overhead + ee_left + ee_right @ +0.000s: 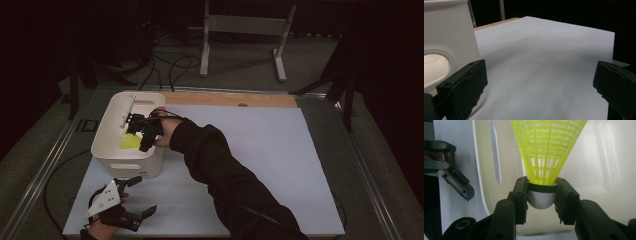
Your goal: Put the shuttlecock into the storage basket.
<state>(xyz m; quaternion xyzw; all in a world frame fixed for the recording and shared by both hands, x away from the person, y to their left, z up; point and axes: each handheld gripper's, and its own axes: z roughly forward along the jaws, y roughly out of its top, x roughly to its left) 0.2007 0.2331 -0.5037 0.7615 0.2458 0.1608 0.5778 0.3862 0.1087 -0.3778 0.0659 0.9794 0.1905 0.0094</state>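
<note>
Right gripper (541, 192) clenched on yellow shuttlecock (546, 152) by its grey rounded cap, held inside white bin (107, 125). Left gripper (127, 197), jaws spread and holding nothing, low over the white surface (544, 65) just beside the bin.

Black sleeve (225, 170), black tongs (541, 195)
</note>
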